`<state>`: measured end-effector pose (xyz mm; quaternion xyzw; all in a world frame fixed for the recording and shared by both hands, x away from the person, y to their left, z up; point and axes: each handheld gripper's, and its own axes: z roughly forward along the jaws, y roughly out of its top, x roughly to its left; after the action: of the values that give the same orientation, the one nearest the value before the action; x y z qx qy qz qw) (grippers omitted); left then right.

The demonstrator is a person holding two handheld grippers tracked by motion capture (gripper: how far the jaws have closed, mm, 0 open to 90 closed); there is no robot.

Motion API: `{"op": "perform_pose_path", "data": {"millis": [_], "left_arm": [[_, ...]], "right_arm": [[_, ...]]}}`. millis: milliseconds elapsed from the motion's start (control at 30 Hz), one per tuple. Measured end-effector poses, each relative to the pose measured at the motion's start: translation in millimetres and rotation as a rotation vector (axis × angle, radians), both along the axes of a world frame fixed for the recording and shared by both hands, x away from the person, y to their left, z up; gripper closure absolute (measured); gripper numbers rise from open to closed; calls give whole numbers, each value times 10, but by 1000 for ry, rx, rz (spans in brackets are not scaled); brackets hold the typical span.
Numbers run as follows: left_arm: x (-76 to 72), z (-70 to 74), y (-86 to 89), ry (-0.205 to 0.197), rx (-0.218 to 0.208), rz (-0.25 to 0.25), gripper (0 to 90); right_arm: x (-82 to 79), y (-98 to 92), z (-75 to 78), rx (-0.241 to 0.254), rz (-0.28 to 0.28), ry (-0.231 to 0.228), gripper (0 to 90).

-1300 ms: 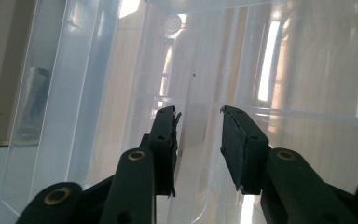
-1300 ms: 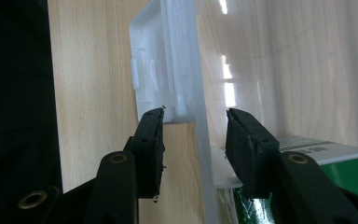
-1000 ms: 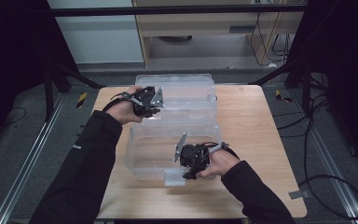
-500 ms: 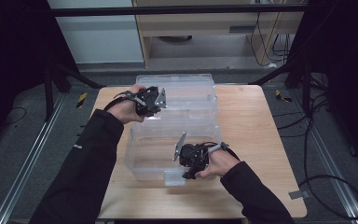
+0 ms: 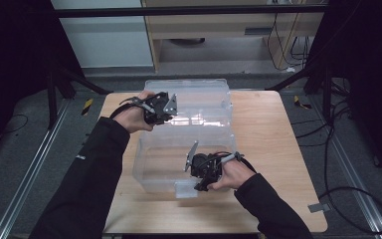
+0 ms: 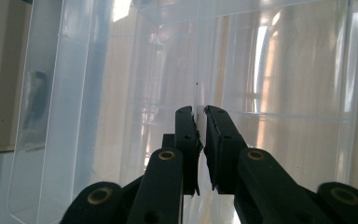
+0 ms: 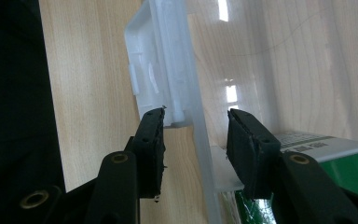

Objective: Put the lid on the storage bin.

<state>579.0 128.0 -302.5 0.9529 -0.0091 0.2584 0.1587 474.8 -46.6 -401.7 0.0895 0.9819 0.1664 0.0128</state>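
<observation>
Nearest the person, the right gripper (image 5: 199,175) sits at the front wall of the clear plastic box (image 5: 189,124) beside its white latch (image 5: 185,188) — its jaws straddle the rim about half open, neither pad clearly pressing on it. The box lies open on the wooden table (image 5: 273,149), base near, lid (image 5: 204,99) beyond. Farther back, the left gripper (image 5: 166,115) has just been closing its jaws — they now pinch a thin clear edge of the lid.
</observation>
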Motion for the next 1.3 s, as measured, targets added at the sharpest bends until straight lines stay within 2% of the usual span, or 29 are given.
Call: {"op": "perform_pose_path", "data": {"millis": [33, 67, 233, 967, 1300], "left_arm": [[-10, 12, 1, 5, 6, 0, 833], [-23, 9, 1, 7, -5, 2, 836], [-99, 39, 4, 1, 15, -13, 840], [-474, 63, 72, 8, -24, -44, 849], [-636, 45, 90, 22, -11, -47, 851]], "right_arm": [[3, 0, -1, 3, -5, 2, 572], [10, -5, -2, 9, -6, 10, 573], [14, -11, -6, 18, -9, 7, 573], [-16, -22, -12, 30, -1, -14, 570], [-27, -33, -15, 37, -3, -25, 568]]}}
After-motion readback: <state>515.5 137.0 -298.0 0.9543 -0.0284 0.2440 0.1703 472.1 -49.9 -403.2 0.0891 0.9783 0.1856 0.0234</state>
